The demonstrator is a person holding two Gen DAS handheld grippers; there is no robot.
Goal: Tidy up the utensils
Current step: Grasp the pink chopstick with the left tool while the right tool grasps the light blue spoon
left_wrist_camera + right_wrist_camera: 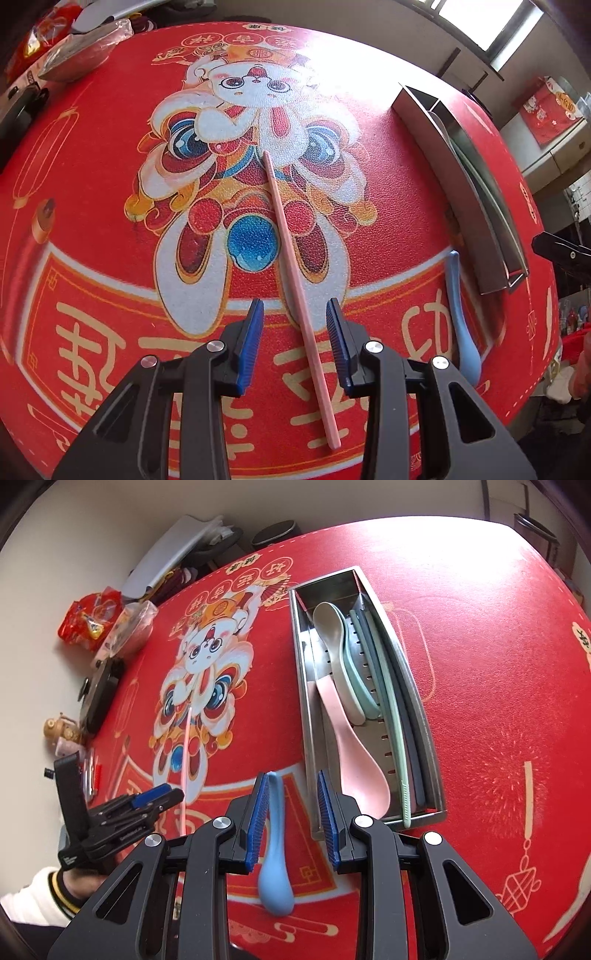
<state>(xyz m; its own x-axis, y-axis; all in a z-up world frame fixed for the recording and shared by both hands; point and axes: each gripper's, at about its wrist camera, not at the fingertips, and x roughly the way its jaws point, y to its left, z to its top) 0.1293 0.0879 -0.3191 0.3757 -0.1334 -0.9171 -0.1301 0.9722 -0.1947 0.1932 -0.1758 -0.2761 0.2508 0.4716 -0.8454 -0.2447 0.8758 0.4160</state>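
At left, the left hand-held gripper (295, 314) hangs over the red-printed table (92, 229), jaws parted either side of a pink chopstick (291, 266) that lies flat on the cloth, neither pad touching it. The stick looks light, thin and rigid, smooth enough to roll or slide out; a pinch across its width near the middle, where the jaws already straddle it, would likely keep it from tipping.

Just right of it, the right hand-held gripper (291, 805) stands with jaws apart around the handle of a blue spoon (275, 867), also flat on the table, bowl toward the camera. The handle sits close against the left pad, with a clear gap to the right one, so nothing is gripped. The spoon seems a light, hard plastic piece with a glossy, slippery finish; the narrow handle offers the surest hold, though the heavier bowl may make it swing.

Farther right, the steel tray (424, 716) already holds spoons and chopsticks, well within reach of both utensils left outside.
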